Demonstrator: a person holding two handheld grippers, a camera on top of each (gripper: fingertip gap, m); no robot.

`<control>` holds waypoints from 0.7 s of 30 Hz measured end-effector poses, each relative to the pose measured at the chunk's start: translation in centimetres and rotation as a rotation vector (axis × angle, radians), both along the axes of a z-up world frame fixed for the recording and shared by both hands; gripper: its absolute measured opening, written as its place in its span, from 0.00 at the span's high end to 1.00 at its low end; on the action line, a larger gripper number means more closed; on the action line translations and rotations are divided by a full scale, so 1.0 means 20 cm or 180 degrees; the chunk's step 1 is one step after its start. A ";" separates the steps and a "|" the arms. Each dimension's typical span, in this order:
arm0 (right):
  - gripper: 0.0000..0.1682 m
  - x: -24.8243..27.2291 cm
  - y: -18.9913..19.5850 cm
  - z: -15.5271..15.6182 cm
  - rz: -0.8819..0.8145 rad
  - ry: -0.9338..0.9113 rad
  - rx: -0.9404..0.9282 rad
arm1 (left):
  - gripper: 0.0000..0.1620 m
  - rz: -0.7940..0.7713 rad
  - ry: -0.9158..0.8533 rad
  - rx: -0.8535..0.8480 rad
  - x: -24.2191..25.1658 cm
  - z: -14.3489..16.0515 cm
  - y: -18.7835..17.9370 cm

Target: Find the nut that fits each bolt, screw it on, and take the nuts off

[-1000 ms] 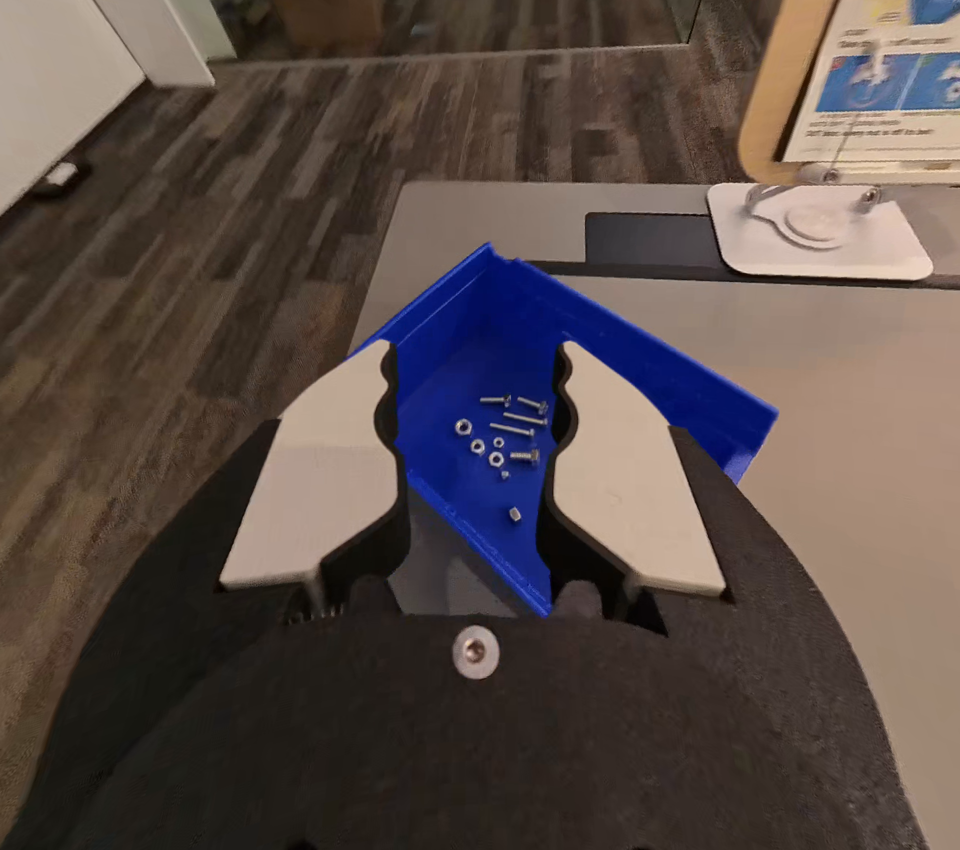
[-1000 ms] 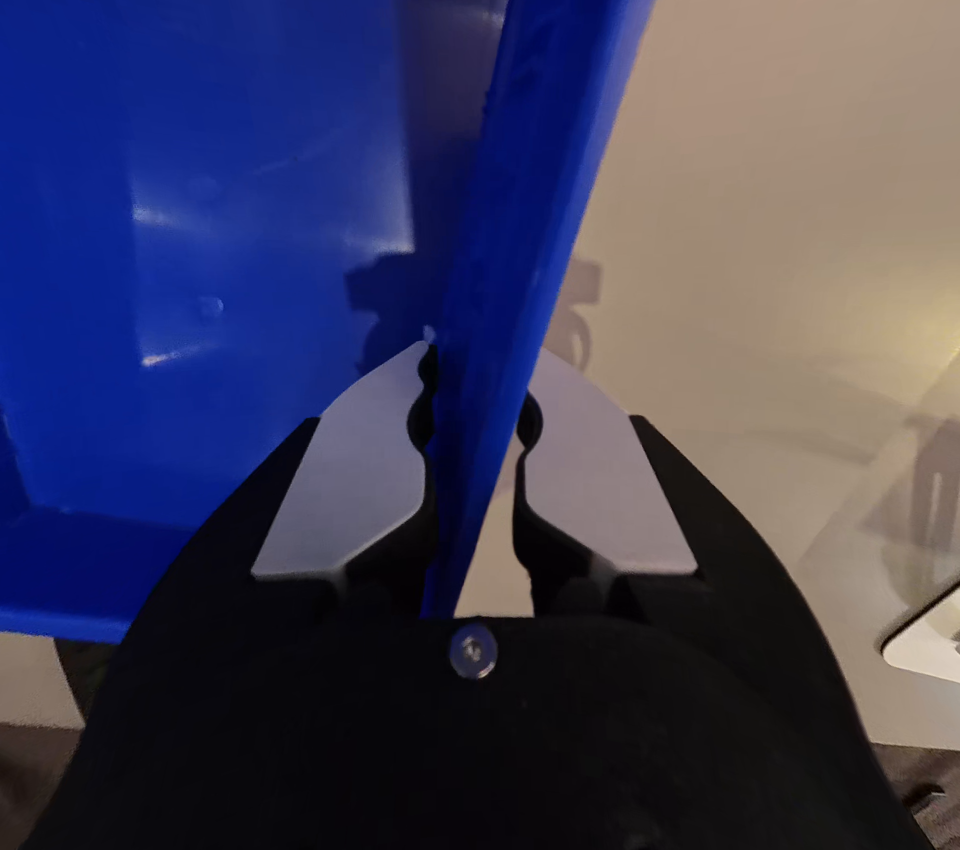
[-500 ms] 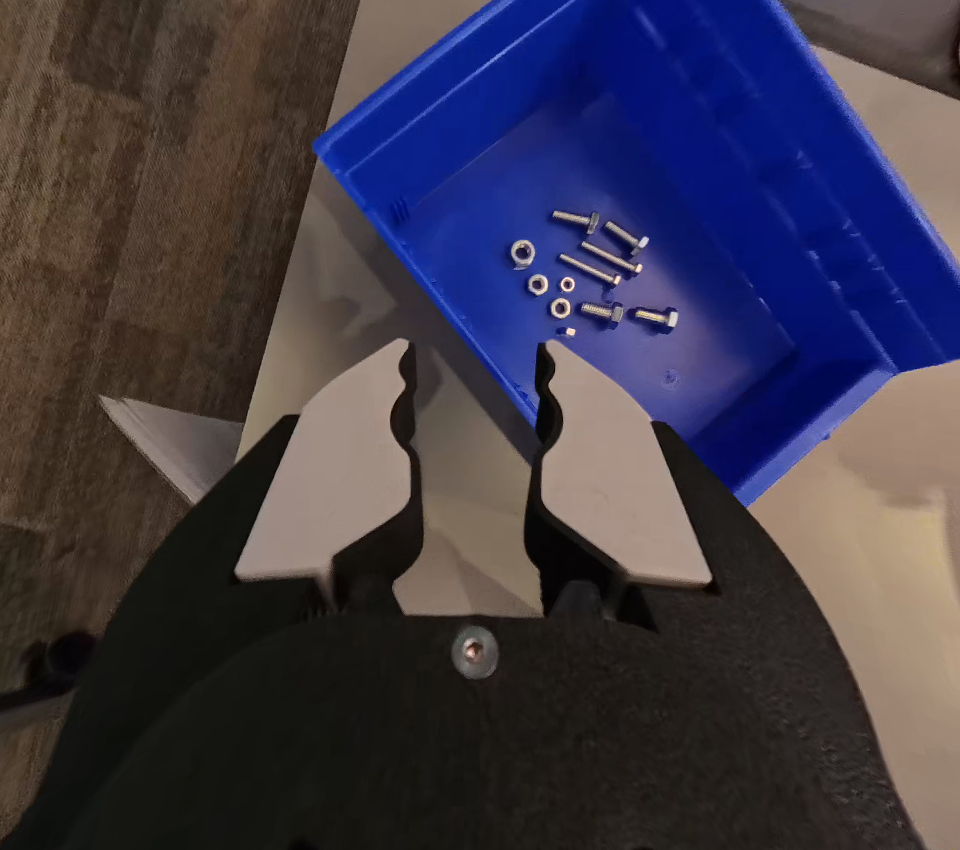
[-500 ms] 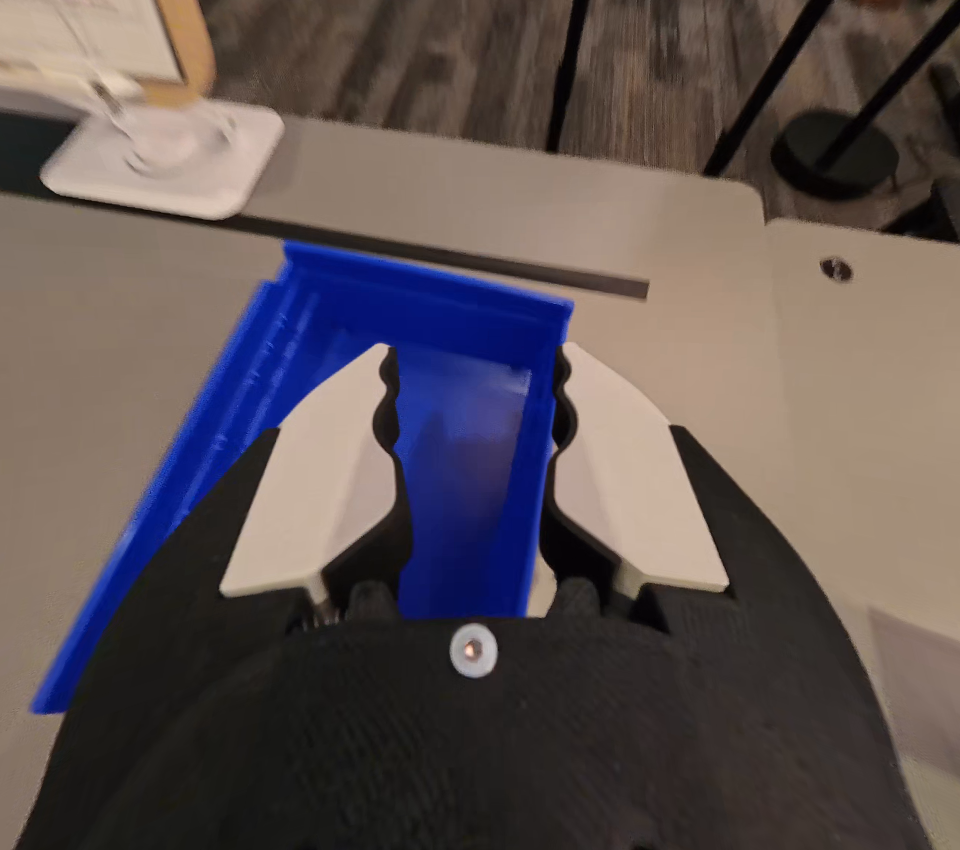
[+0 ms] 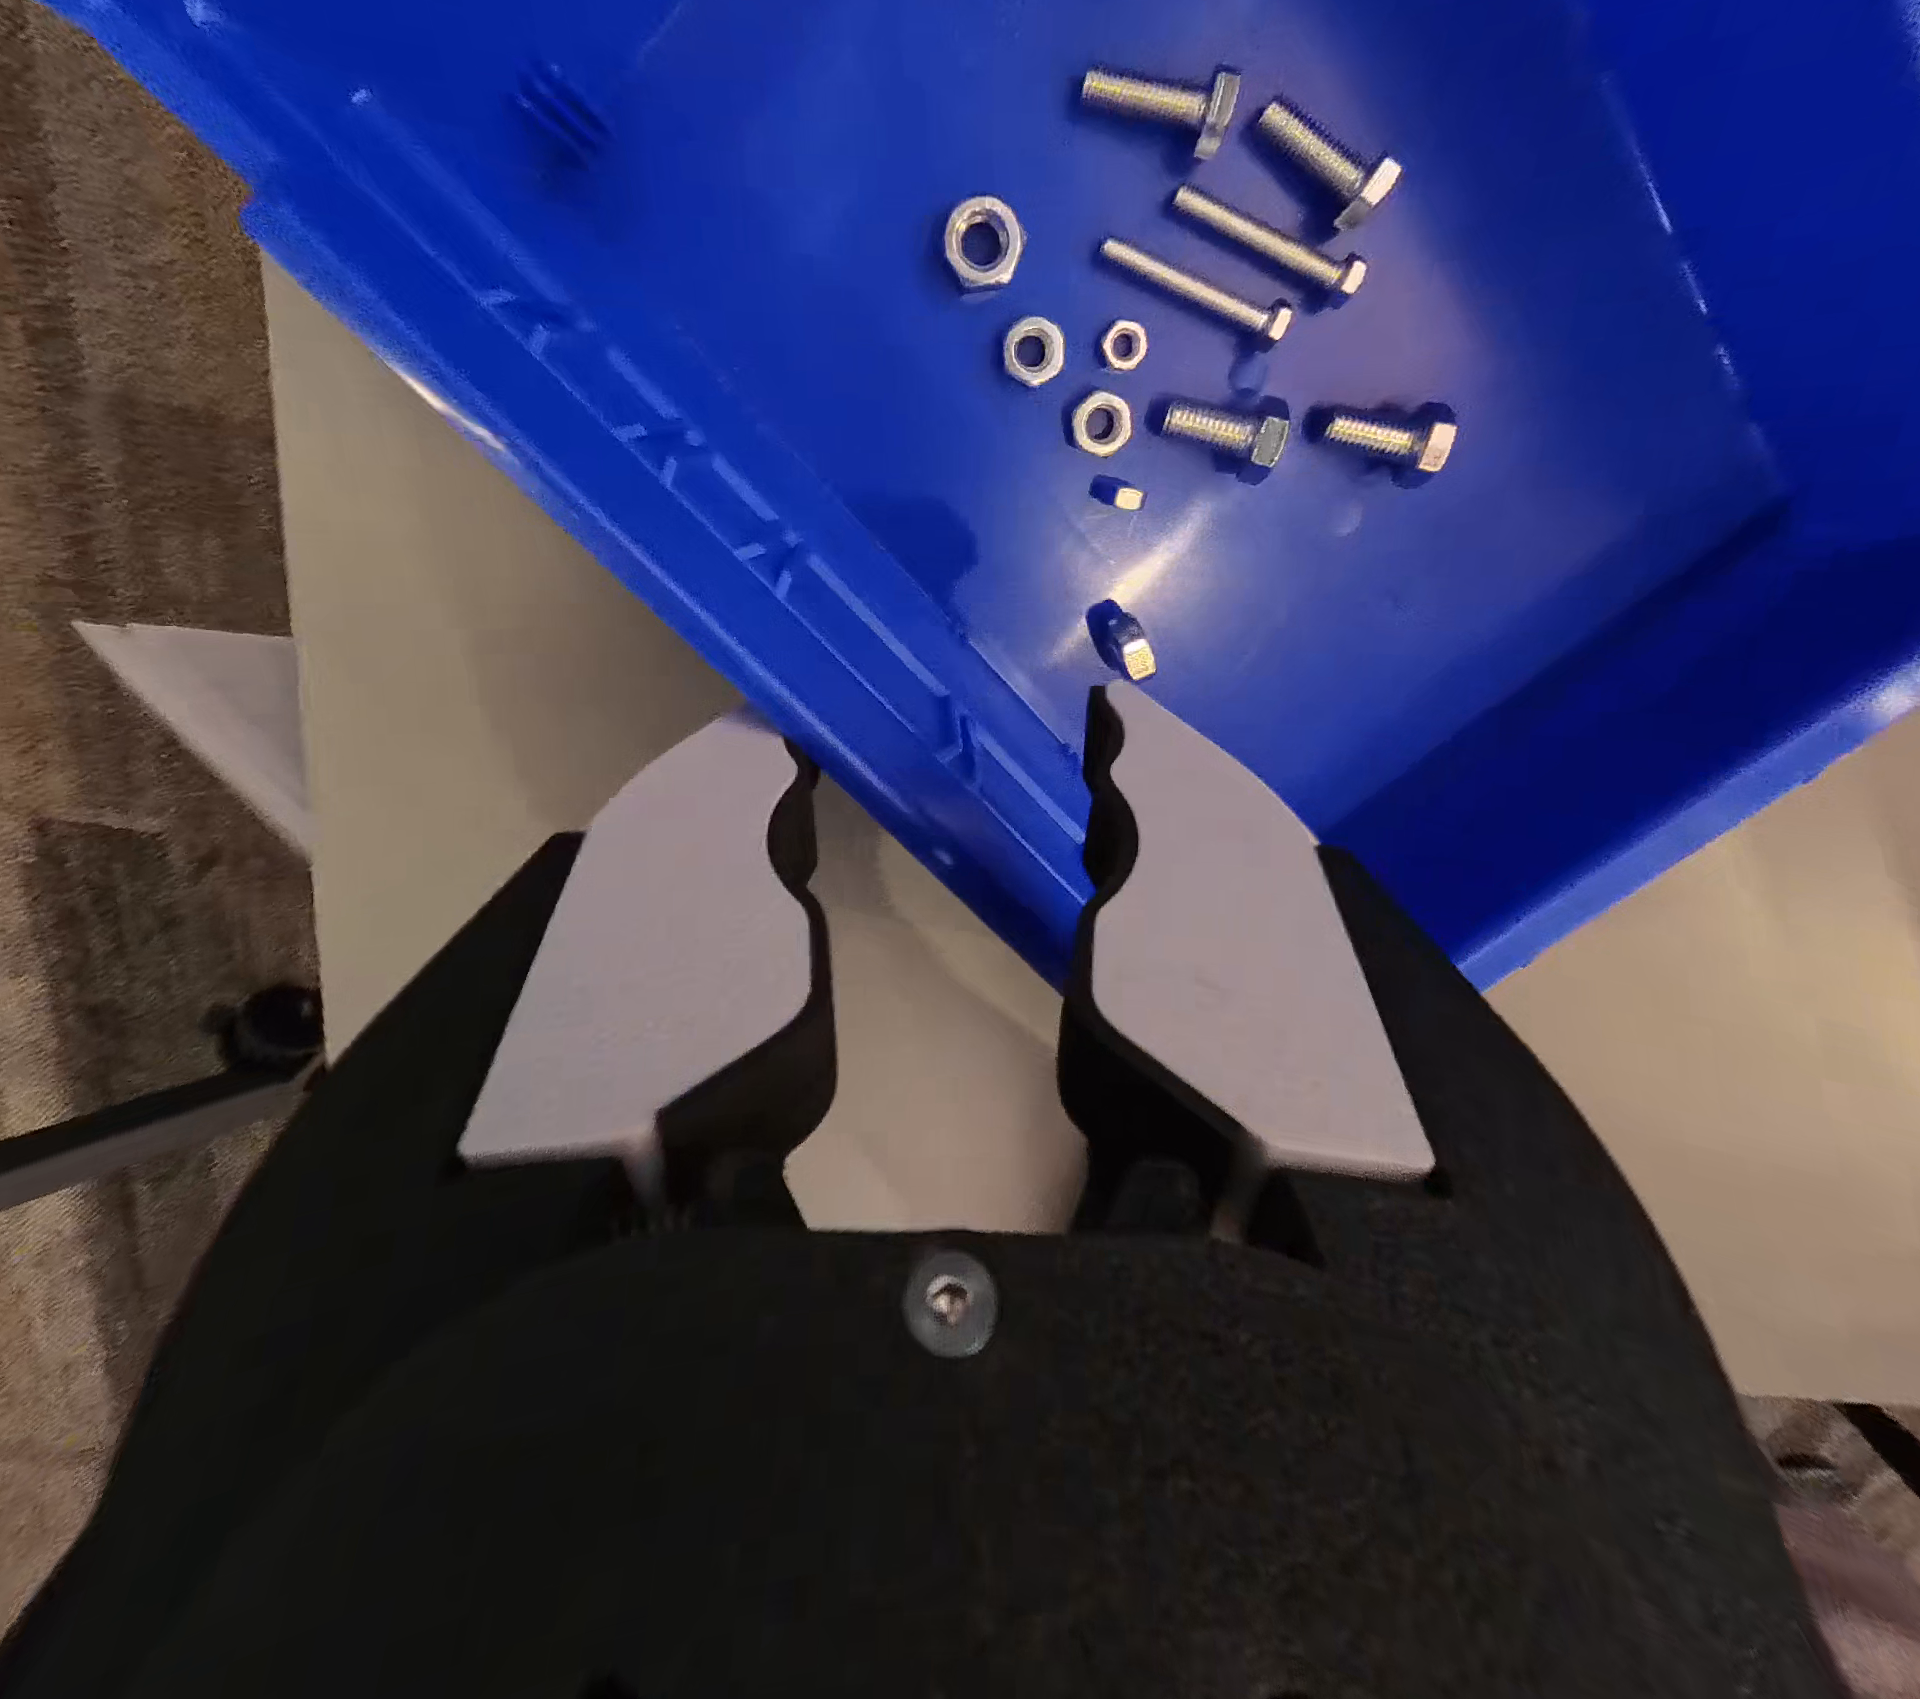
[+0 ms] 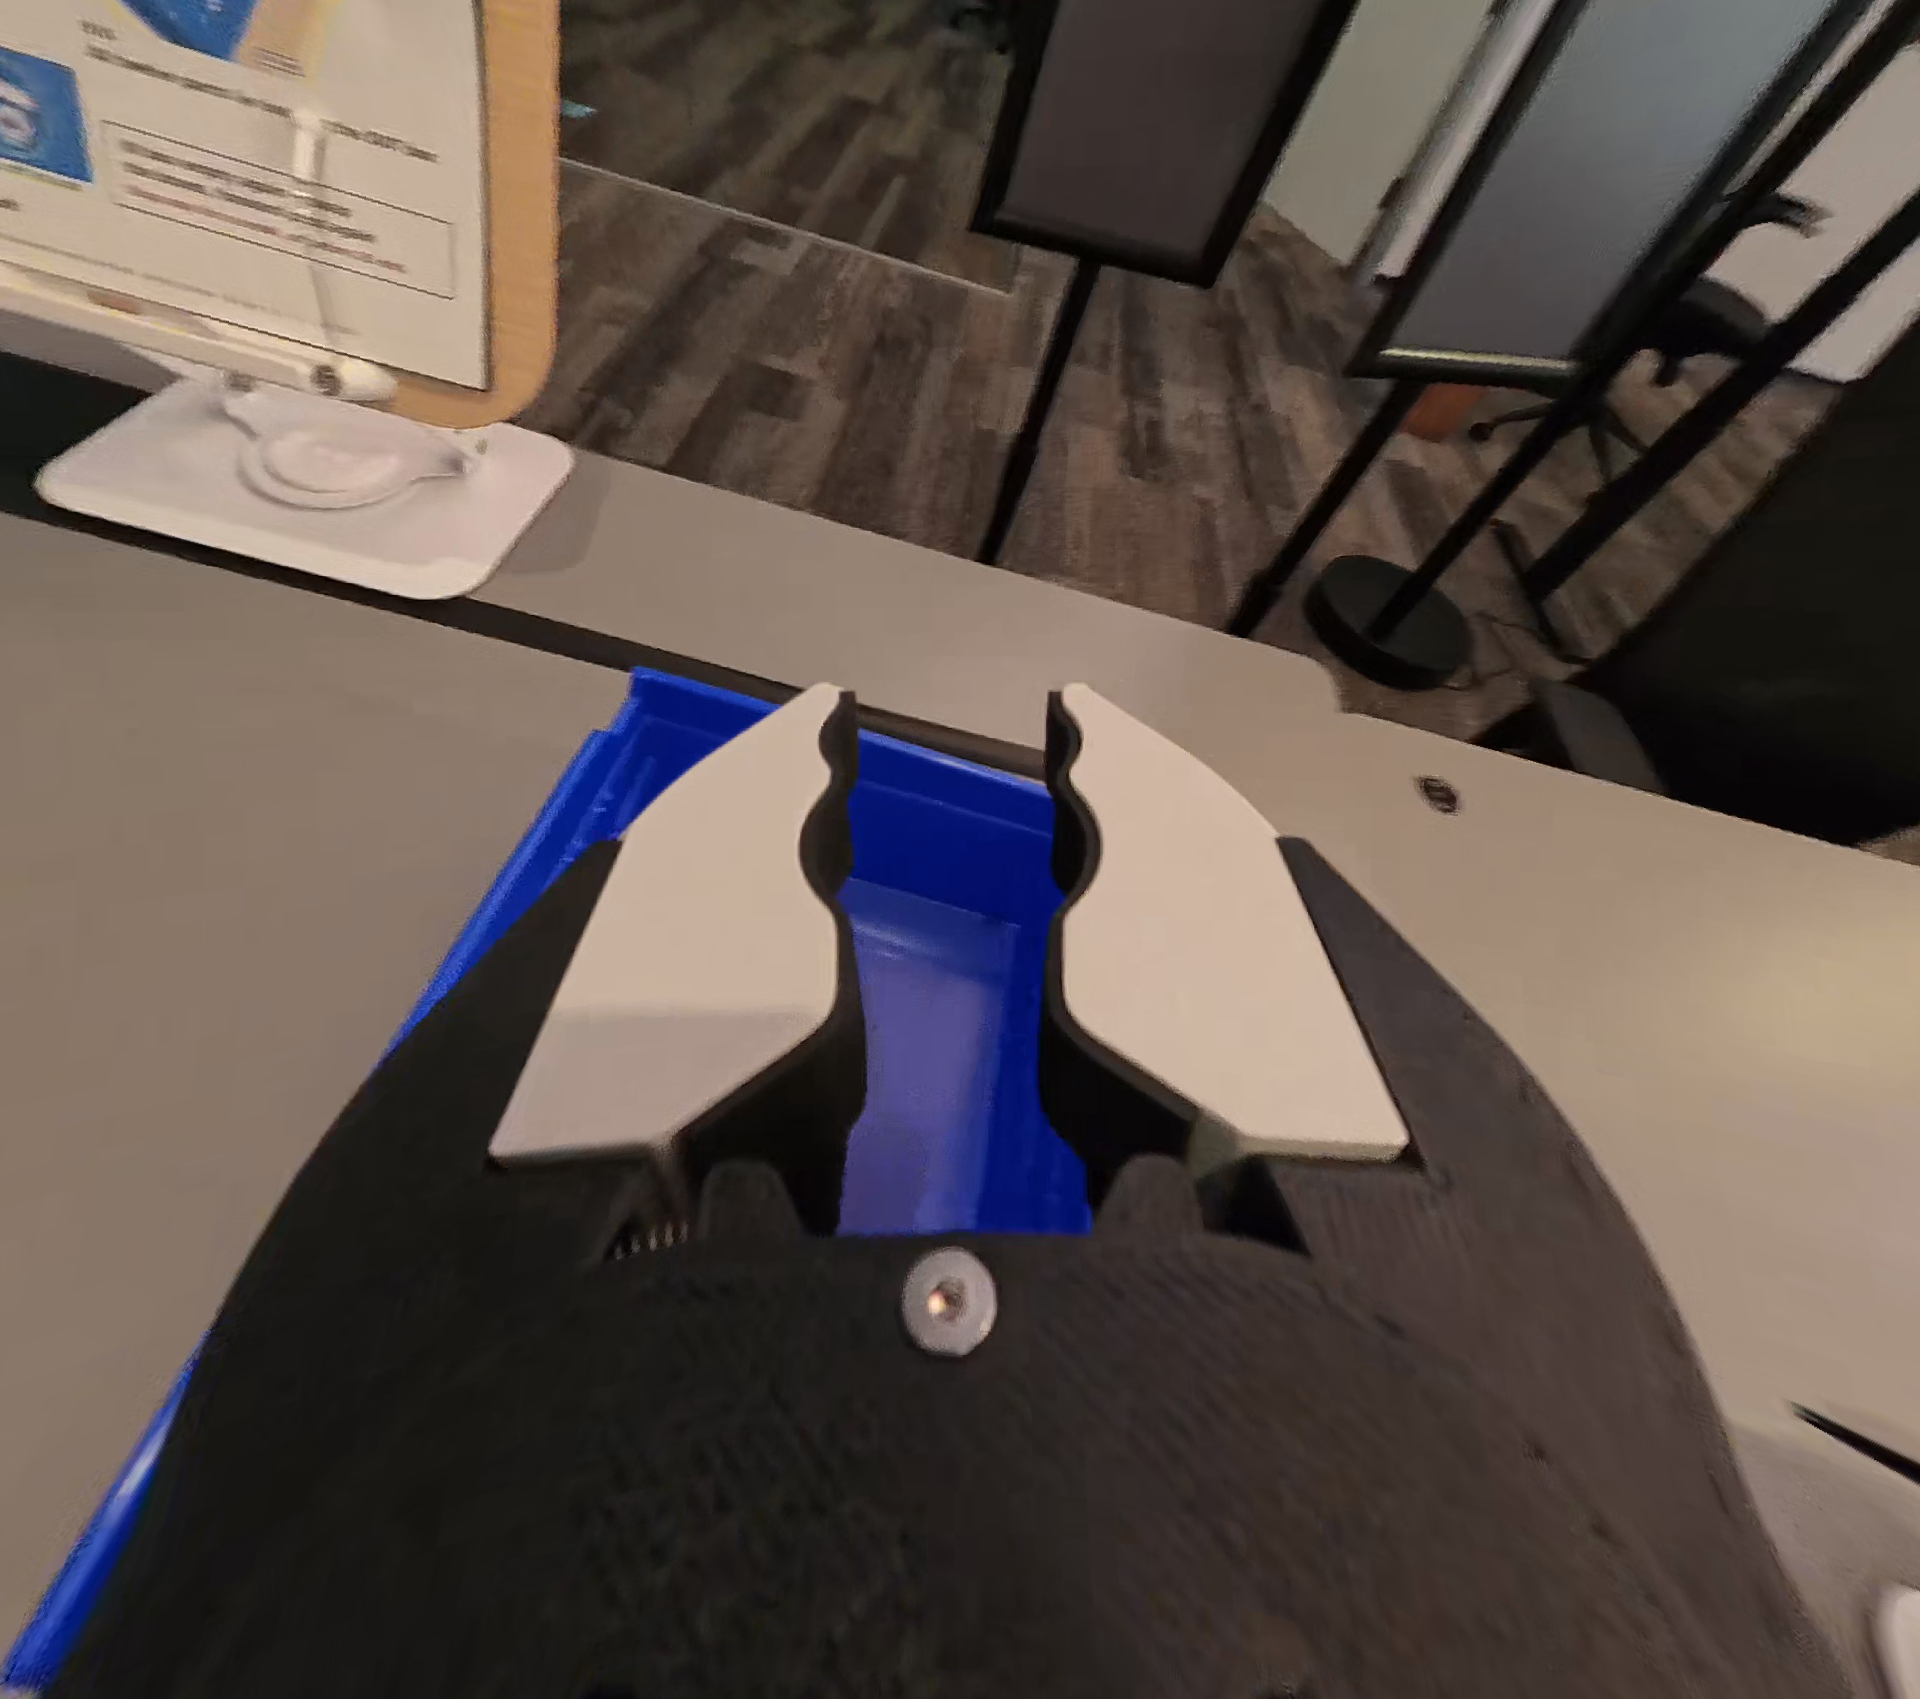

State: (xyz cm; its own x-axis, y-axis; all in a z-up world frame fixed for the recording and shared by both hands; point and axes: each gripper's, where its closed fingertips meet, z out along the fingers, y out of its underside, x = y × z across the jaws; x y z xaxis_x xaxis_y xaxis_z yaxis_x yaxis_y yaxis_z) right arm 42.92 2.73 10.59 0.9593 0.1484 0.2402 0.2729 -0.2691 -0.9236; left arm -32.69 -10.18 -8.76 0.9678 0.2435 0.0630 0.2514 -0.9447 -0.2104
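Note:
A blue bin (image 5: 727, 454) lies on the grey table. On its floor are several silver bolts (image 5: 1236, 267) and several nuts (image 5: 982, 241). One small nut (image 5: 1127, 647) lies just ahead of my left gripper's right fingertip (image 5: 1143, 745). My left gripper (image 5: 948, 719) is open and holds nothing. The bin's near wall runs slantwise between its fingers, with the left finger outside the bin. My right gripper (image 6: 951, 709) is open and empty above the bin's other end (image 6: 935, 776). The bolts and nuts are hidden in the right wrist view.
A sign holder on a white base (image 6: 312, 486) stands at the table's (image 6: 260, 766) far left. Black display stands (image 6: 1174, 39) are on the wood floor beyond. The table's left edge (image 5: 312, 610) is close to the bin. The left gripper's tips are roughly 80 cm from the right gripper's.
My right gripper was shut on the bin's wall, let it go and drew back above the bin. My left gripper came in close, down over the bin's near wall.

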 end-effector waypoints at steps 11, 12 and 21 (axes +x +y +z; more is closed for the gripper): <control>0.79 -0.21 0.08 -0.13 0.0361 -0.0113 -0.0312 | 0.80 -0.0583 0.0026 0.0215 0.10 0.01 0.22; 0.79 -0.22 0.08 -0.14 0.0382 -0.0139 -0.0335 | 0.81 -0.0706 0.0069 0.0208 0.13 0.00 0.25; 0.80 -0.30 0.12 -0.23 0.0475 -0.0321 -0.0515 | 0.93 -0.1654 0.0447 0.0182 0.39 -0.01 0.42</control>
State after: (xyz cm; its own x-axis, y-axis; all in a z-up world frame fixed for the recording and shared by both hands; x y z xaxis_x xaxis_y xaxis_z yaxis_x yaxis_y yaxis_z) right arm 36.83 5.22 6.05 0.8962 0.3310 0.2953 0.4094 -0.3611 -0.8378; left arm -24.91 -1.84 -8.86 0.9599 -0.2695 -0.0764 -0.2802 -0.9232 -0.2632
